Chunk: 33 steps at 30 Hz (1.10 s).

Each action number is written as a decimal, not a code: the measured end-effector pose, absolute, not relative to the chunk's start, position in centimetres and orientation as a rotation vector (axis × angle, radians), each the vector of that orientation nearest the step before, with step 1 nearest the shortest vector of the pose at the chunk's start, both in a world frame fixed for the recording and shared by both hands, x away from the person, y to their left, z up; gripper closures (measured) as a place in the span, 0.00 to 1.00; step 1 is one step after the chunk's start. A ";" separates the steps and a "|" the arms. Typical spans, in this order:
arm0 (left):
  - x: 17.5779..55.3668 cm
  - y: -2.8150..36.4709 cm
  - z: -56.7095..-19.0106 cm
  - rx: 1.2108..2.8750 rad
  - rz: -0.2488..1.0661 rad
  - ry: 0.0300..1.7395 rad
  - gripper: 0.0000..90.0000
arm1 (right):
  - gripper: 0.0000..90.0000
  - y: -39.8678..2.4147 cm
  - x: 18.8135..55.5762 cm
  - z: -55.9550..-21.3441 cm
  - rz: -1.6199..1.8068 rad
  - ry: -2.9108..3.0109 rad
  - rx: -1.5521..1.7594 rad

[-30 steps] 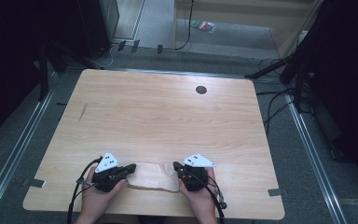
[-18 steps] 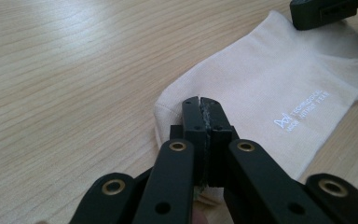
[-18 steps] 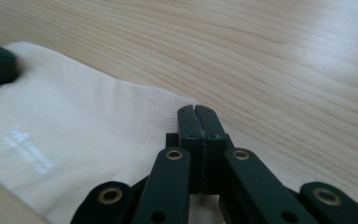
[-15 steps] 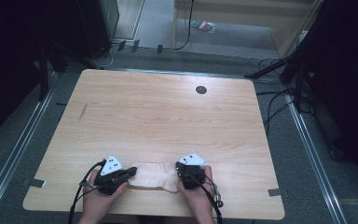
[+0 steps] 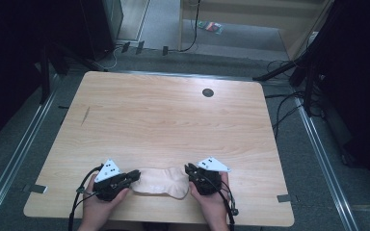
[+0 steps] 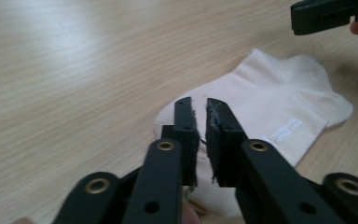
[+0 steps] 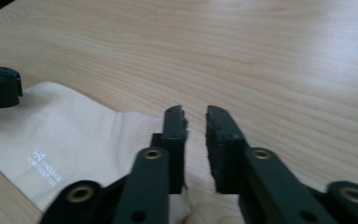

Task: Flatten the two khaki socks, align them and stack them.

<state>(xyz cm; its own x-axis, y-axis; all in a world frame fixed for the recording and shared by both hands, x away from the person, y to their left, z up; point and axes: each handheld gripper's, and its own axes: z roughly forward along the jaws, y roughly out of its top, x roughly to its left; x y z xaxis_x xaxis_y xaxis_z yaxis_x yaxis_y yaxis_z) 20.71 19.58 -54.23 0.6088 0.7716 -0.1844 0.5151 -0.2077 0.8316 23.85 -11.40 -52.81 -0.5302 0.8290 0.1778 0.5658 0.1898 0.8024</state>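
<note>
A cream ankle sock (image 5: 160, 182) lies flat on the wooden table (image 5: 173, 120) near its front edge, with small white print on it (image 6: 286, 128). My left gripper (image 5: 136, 174) sits at the sock's left end. Its jaws (image 6: 199, 102) have just been opening and now stand a narrow gap apart over the fabric, pinching nothing. My right gripper (image 5: 188, 169) is at the sock's right end. Its jaws (image 7: 196, 112) have also just been opening; they stand slightly apart above the sock's edge (image 7: 65, 135) with nothing between the pads.
A small dark round hole (image 5: 207, 92) marks the far right of the table top. Black cables (image 5: 289, 103) trail over the floor to the right of the table. Metal rails (image 5: 9, 163) run along the floor on both sides.
My right gripper has shifted a little to the right, off the sock's end. The left gripper has stayed where it was. The sock lies flatter between them.
</note>
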 end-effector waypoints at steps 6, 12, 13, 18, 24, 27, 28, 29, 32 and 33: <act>20.5 21.0 -53.6 1.771 0.366 1.035 0.60 | 0.38 -12.4 23.7 -52.0 1.311 2.089 1.274; 20.5 22.5 -53.0 1.702 0.410 1.054 0.28 | 0.05 -13.1 23.7 -51.5 1.323 2.083 1.250; 20.6 22.9 -53.0 1.698 0.409 1.068 0.24 | 0.03 -13.3 23.7 -51.5 1.318 2.081 1.242; 20.9 24.3 -53.0 1.677 0.415 1.102 0.09 | 0.03 -14.1 23.9 -51.5 1.325 2.053 1.275; 21.2 26.2 -53.0 1.641 0.439 1.157 0.09 | 0.03 -15.1 24.1 -51.4 1.315 2.036 1.272; 21.3 26.9 -53.0 1.637 0.458 1.177 0.09 | 0.03 -15.8 24.1 -51.4 1.289 2.027 1.275; 21.3 27.0 -53.0 1.629 0.458 1.186 0.09 | 0.03 -16.0 24.1 -51.3 1.288 2.016 1.283; 21.3 27.2 -53.0 1.629 0.467 1.193 0.09 | 0.03 -16.4 24.1 -51.3 1.286 2.006 1.291; 21.4 27.9 -53.2 1.623 0.477 1.210 0.09 | 0.03 -17.6 24.3 -51.2 1.287 1.976 1.317; 21.4 28.1 -53.2 1.615 0.486 1.222 0.09 | 0.04 -18.0 24.4 -51.1 1.289 1.964 1.329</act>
<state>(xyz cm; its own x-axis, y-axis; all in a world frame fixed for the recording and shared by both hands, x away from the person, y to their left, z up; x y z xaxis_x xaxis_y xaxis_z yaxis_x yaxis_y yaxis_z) 21.42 28.15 -53.21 0.4058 0.8814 -0.2419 0.4746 0.0230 0.8799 24.42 -17.97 -51.13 -0.4424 0.8865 0.1357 0.4775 0.1048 0.8723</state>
